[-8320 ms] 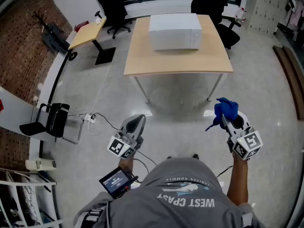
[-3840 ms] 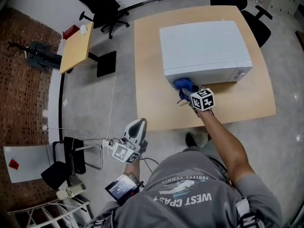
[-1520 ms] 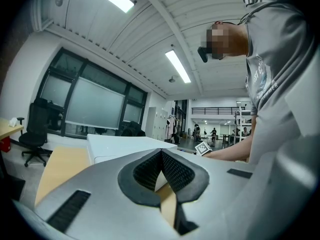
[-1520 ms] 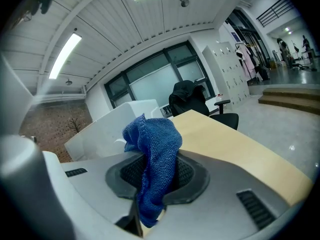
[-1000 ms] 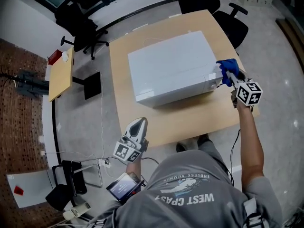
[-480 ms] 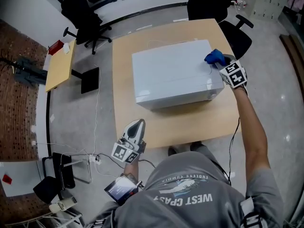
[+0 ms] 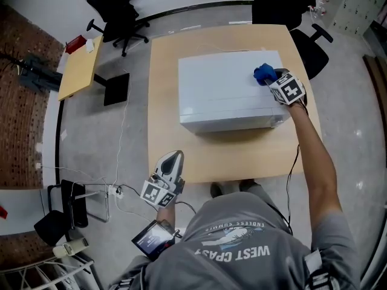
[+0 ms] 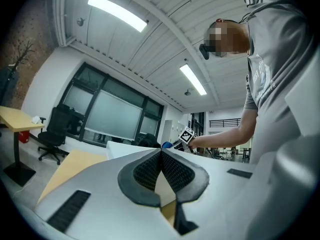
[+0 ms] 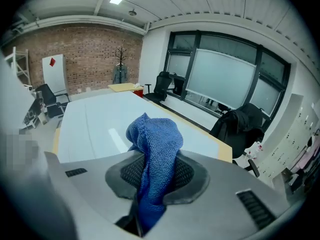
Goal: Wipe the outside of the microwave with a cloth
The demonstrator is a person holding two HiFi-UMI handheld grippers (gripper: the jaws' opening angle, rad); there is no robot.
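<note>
The white microwave (image 7: 227,89) stands on a light wooden table (image 7: 163,132). My right gripper (image 7: 266,76) is shut on a blue cloth (image 7: 262,73) and holds it on the microwave's top near its right edge. In the right gripper view the blue cloth (image 9: 152,154) bulges out between the pads, with the microwave's white top (image 9: 100,121) stretching ahead. My left gripper (image 7: 171,165) hangs shut and empty in front of the table, near the person's waist. Its pads (image 8: 150,171) meet in the left gripper view, where the microwave (image 8: 125,149) shows far off.
Black office chairs (image 7: 118,11) stand behind the table, another (image 7: 290,5) at its far right. A small side table (image 7: 78,65) and a black base plate (image 7: 115,89) are at the left. Cables (image 7: 124,156) run over the floor by a folded chair (image 7: 66,204).
My right gripper has carried the cloth from the microwave's right front corner up onto its top and leftward, turning as it went. The left gripper has hardly shifted.
</note>
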